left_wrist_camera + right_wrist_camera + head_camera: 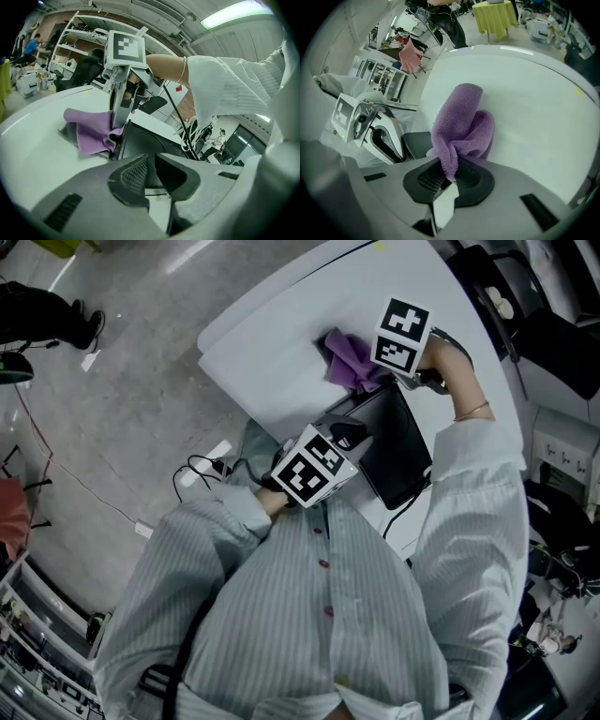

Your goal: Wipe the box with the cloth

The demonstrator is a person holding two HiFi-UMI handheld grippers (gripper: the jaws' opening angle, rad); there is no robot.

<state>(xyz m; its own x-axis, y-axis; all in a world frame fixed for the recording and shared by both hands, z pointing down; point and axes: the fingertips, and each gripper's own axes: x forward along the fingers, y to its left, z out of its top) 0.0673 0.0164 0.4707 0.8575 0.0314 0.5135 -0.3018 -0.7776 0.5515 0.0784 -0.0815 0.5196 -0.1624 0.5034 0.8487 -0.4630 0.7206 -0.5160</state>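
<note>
White table (281,343): right tongs (449,168) pinch cloth (461,122); left tongs (151,171) grip box (150,140).

The purple cloth (461,126), fluffy and bunched, is pinched in my right hand-held gripper (447,176) and rests on the white surface (272,343) against the far edge of the box (394,442). The box is black and flat, and my left hand-held gripper (152,171) grips its near corner.
</note>
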